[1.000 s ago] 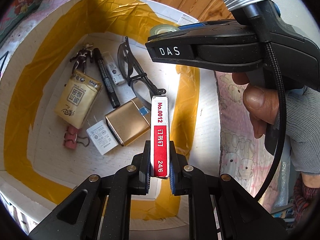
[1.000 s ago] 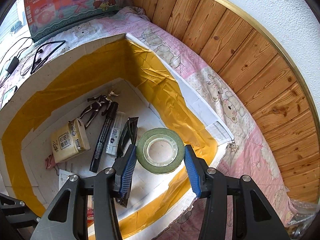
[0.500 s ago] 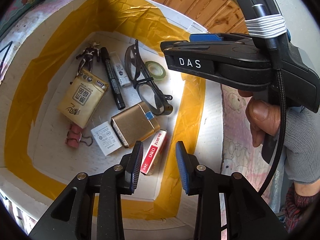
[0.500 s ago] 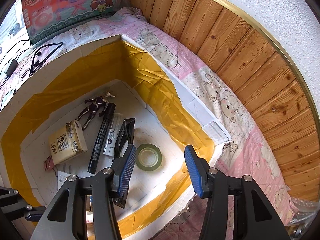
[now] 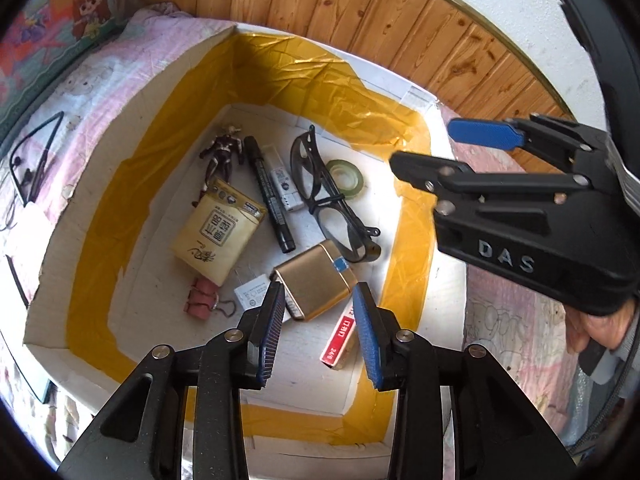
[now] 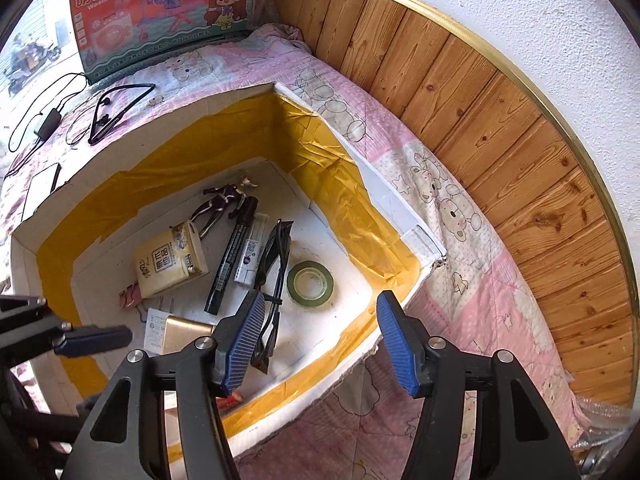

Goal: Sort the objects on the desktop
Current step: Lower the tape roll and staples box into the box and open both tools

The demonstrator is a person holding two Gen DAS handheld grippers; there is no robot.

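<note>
The staple box (image 5: 339, 336) is a slim red-and-white carton lying flat on the floor of the white box (image 5: 120, 320), at five o'clock from the gold case (image 5: 316, 284), seemingly just beside it. Its long axis runs from seven to one o'clock. The left tool (image 5: 320, 338) hovers above it, jaws opening, empty. The right tool (image 6: 318, 344) is likewise opening and empty; the green tape roll (image 6: 310, 282) lies beneath it. Yellow tape lines the box walls; pink bedding and wood panelling surround it.

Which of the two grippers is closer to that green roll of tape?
Right. The right gripper hangs just above the tape roll, fingers opening and empty. The left gripper hangs over the box's other end, above the gold case.
</note>
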